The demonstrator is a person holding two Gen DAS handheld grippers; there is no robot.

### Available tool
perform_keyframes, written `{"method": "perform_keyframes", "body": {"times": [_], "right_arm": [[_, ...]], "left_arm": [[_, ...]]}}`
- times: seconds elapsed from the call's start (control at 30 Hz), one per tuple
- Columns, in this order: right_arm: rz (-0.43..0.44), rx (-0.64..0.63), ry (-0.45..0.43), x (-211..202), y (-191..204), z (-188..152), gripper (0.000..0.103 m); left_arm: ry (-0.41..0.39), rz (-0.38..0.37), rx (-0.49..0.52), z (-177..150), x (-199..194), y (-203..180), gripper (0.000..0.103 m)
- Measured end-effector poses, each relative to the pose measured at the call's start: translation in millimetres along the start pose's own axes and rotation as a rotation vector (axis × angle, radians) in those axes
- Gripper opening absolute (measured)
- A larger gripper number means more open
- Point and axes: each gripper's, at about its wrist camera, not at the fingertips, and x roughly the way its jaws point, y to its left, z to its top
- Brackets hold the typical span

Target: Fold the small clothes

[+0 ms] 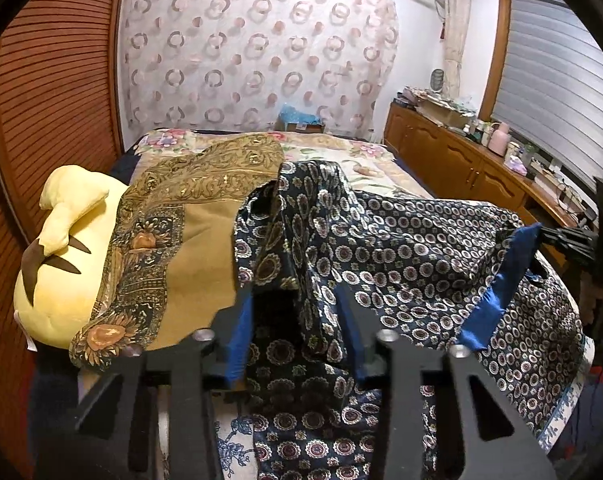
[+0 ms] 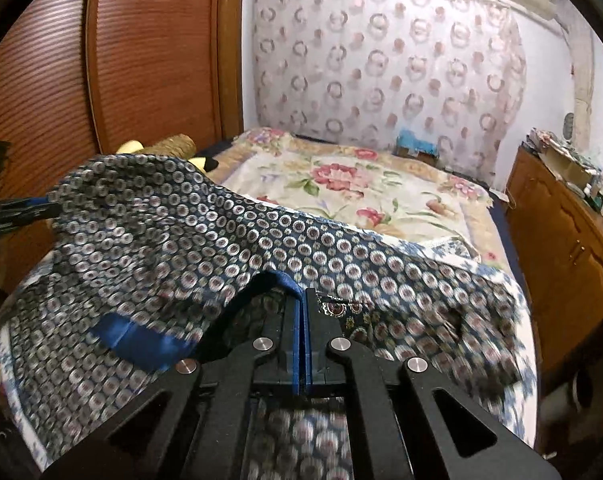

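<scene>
A dark navy garment (image 1: 413, 248) printed with small white circles and edged with a blue band (image 1: 497, 292) hangs above the bed. My left gripper (image 1: 297, 292) has its jaws wide apart, with a fold of the garment draped between them. My right gripper (image 2: 303, 300) is shut on the garment's blue hem and holds it up. The right gripper also shows in the left wrist view (image 1: 557, 240), at the right edge, pinching the blue band. The garment (image 2: 229, 240) spreads leftwards in the right wrist view.
The bed has a floral cover (image 2: 361, 184). A yellow plush toy (image 1: 57, 264) lies at the left under a gold patterned scarf (image 1: 189, 216). A wooden wardrobe (image 2: 133, 52) stands left, a cluttered wooden cabinet (image 1: 461, 160) right.
</scene>
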Motion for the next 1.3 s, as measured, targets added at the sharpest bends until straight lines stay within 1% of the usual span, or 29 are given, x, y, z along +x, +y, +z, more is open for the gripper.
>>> {"method": "perform_keyframes", "body": {"times": [0.1, 0.13, 0.2, 0.27, 0.37, 0.5, 0.6, 0.67, 0.77, 0.87, 1.0, 1.13, 1.23, 1.3], "right_arm": [[0.002, 0.029, -0.021, -23, -4, -23, 0.001], [0.002, 0.039, -0.026, -28, -4, -30, 0.001], [-0.014, 0.043, -0.037, -42, -5, -48, 0.001], [-0.015, 0.071, -0.024, -47, -11, -61, 0.001], [-0.024, 0.087, -0.028, -60, -13, -74, 0.001], [-0.012, 0.123, -0.04, -84, -10, -91, 0.001], [0.003, 0.138, -0.024, -98, -5, -103, 0.001], [0.006, 0.136, -0.003, -105, -3, -110, 0.001], [0.005, 0.131, 0.033, -110, 3, -120, 0.001], [0.006, 0.15, 0.058, -114, 3, -129, 0.001], [-0.025, 0.141, 0.096, -119, 5, -134, 0.004], [-0.046, 0.121, 0.117, -126, 6, -128, 0.004], [-0.064, 0.094, 0.135, -136, 10, -127, 0.004], [-0.075, 0.107, 0.136, -140, 8, -129, 0.004]], "left_arm": [[0.0, -0.004, 0.012, 1, -1, -4, 0.02], [-0.004, -0.008, 0.014, 1, -2, -5, 0.009], [-0.01, -0.013, 0.018, 2, -5, -8, 0.004], [-0.021, -0.018, 0.024, 2, -12, -12, 0.002], [-0.043, -0.037, 0.028, -1, -29, -20, 0.002], [-0.061, -0.044, 0.039, -12, -55, -29, 0.002], [-0.059, -0.044, 0.021, -27, -70, -27, 0.002], [-0.044, -0.041, 0.006, -38, -74, -24, 0.002], [-0.02, -0.022, 0.001, -51, -71, -22, 0.002], [0.013, -0.024, -0.015, -62, -65, -20, 0.002], [0.034, -0.026, -0.025, -76, -63, -23, 0.002], [0.038, -0.024, -0.035, -84, -62, -22, 0.002], [0.036, -0.027, -0.061, -89, -60, -15, 0.002], [0.031, -0.028, -0.076, -90, -60, -12, 0.002]]}}
